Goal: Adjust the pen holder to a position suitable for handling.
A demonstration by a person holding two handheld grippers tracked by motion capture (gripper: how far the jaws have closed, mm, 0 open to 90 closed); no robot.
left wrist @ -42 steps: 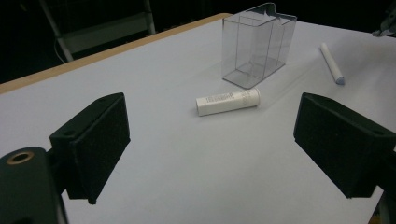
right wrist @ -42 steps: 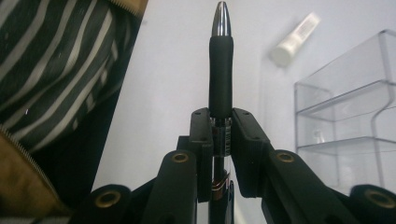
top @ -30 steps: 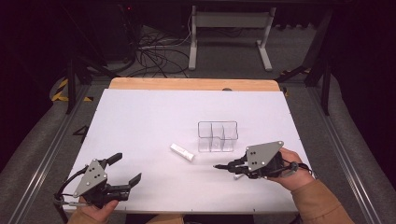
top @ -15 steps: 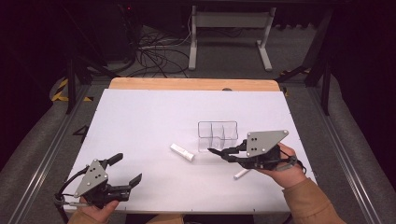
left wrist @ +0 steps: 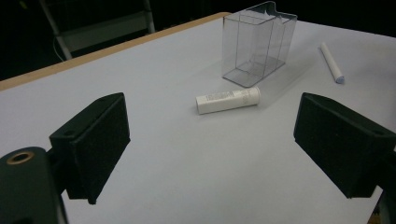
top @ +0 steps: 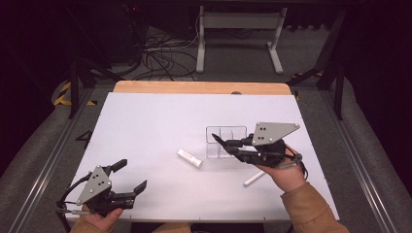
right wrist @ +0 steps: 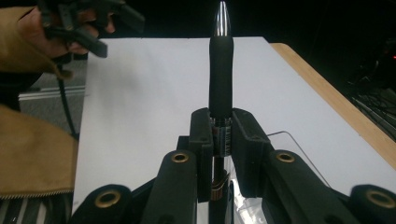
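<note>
right tongs (top: pixel 217 141) are clamped on a black pen (right wrist: pixel 220 70), held above the clear organiser (top: pixel 218 136), right of table (top: pixel 145 121) centre. left tongs (top: pixel 132 175) are held apart, empty, near left.

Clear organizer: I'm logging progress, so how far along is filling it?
Nothing looks done: the clear organizer seems empty. In hand: the right hand-held gripper is shut on a black pen, held above the organizer. Left: the white tube and white stick lie on the table; the left hand-held gripper is open.
</note>
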